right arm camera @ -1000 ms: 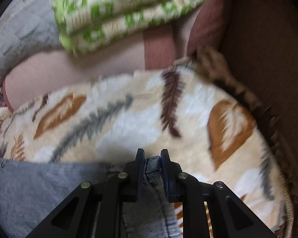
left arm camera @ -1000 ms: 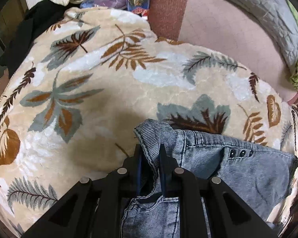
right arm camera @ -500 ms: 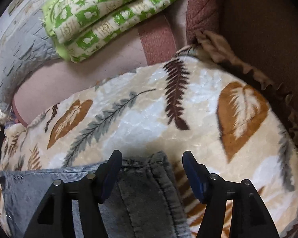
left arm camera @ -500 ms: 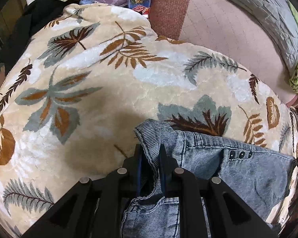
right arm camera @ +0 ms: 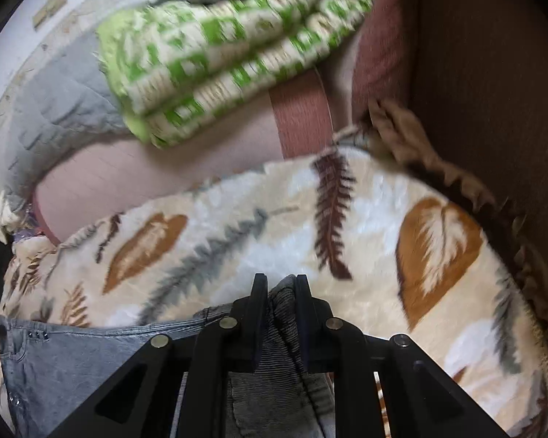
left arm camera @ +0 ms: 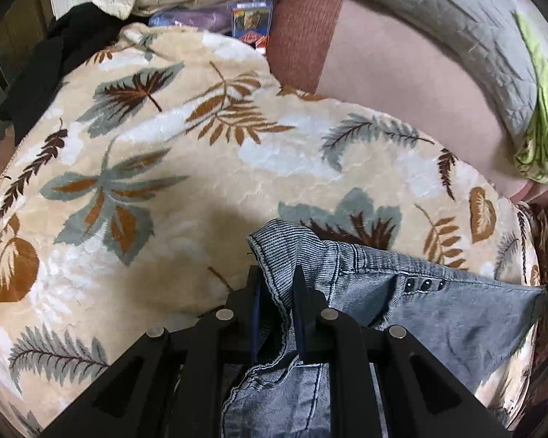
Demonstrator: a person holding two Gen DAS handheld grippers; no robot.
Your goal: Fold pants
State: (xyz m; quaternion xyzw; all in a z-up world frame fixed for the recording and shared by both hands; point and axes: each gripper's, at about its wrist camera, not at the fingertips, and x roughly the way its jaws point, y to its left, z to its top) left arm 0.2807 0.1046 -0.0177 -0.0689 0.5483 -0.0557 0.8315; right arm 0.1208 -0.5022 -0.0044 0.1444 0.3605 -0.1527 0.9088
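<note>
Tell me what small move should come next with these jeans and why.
Probably lift both corners together and carry them forward over the blanket. The left hand-held gripper is clamped on one waistband corner of the jeans; the right hand-held gripper, whose jaws have just been closing, now pinches the other, with the waistband stretched between them.

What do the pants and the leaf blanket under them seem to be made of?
The pants look like washed grey-blue denim, matte: fine ribbed weave, stitched seams and small dark studs show. The blanket looks like plush fleece, probably synthetic: a soft, slightly shiny pile with an embossed, printed leaf pattern. The exact fibre of either cannot be told.
</note>
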